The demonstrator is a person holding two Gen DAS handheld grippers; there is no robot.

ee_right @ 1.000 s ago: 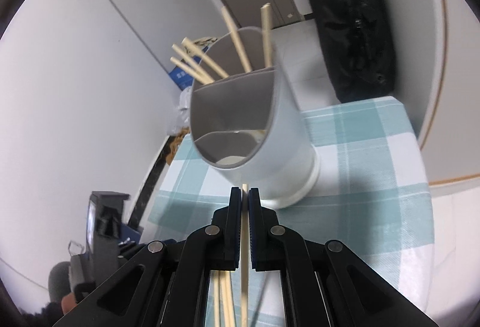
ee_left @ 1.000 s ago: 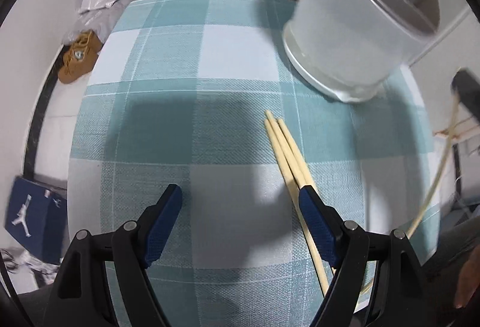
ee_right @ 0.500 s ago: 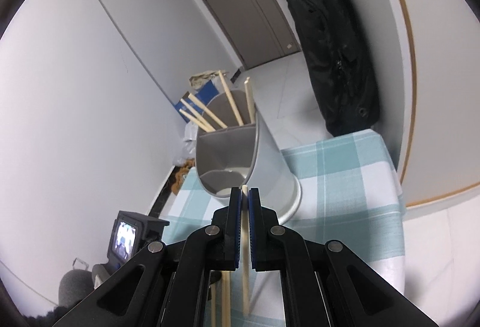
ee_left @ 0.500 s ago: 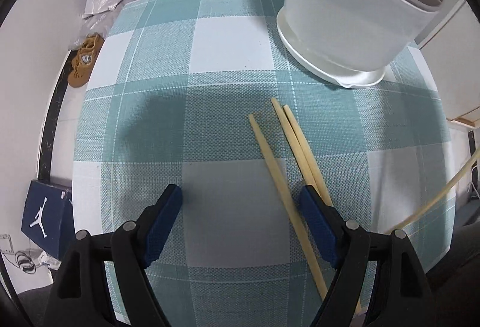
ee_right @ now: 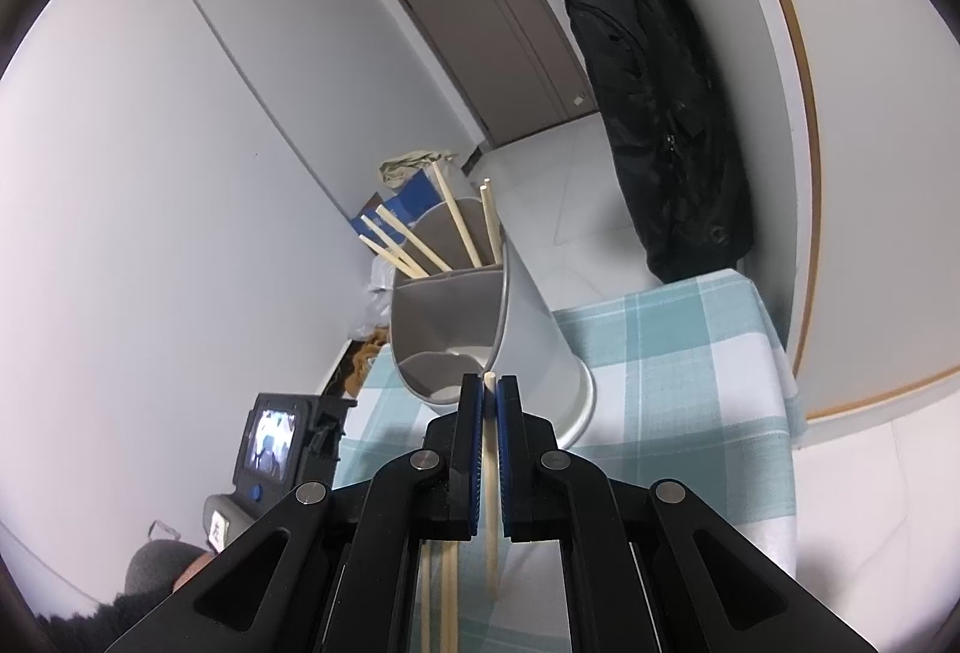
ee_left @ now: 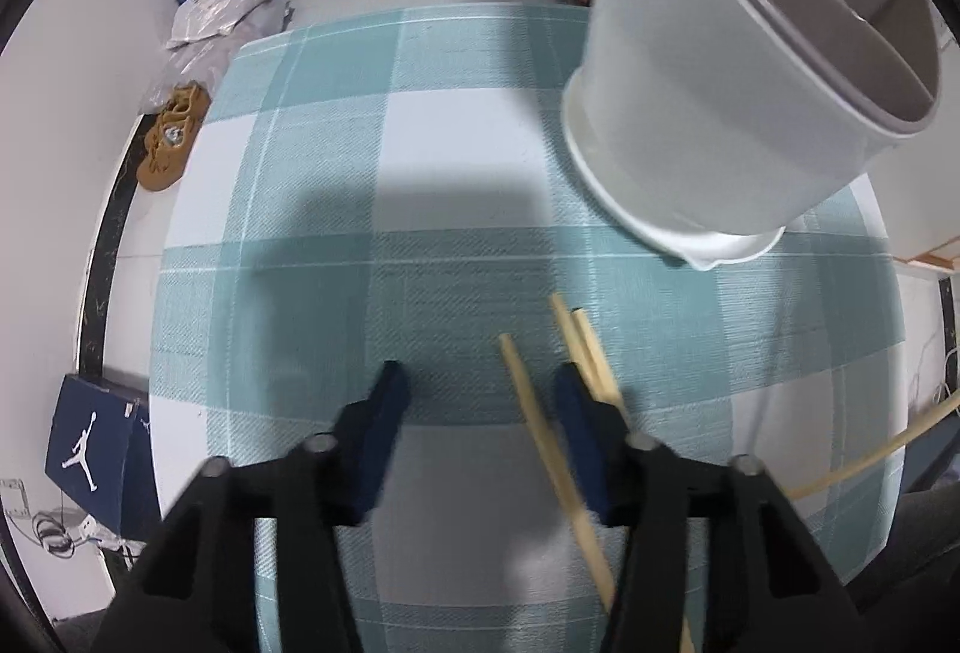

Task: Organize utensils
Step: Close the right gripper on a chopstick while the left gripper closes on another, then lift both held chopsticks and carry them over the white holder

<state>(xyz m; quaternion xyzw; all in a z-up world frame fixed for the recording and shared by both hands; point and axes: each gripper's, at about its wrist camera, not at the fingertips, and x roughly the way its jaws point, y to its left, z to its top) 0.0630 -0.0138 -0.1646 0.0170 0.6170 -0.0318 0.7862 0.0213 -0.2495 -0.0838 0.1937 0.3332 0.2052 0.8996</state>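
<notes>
The left tool (ee_left: pixel 477 401) points down at the tabletop (ee_left: pixel 456 185) with its teal-and-white checked cloth, and its jaws have just been closing. A single chopstick (ee_left: pixel 543 434) lies between them, close to the right blue pad and not yet pinched. Two more chopsticks (ee_left: pixel 585 347) lie just outside that pad. Ahead and right stands a white divided utensil holder (ee_left: pixel 708 113).

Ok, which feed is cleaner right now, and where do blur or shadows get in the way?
Left wrist view: left gripper fingers smeared, jaws just closing, one chopstick between them untouched; a soft shadow darkens the tablecloth. Right wrist view: sharp, right gripper shut on a chopstick; walls bow from fisheye.
</notes>
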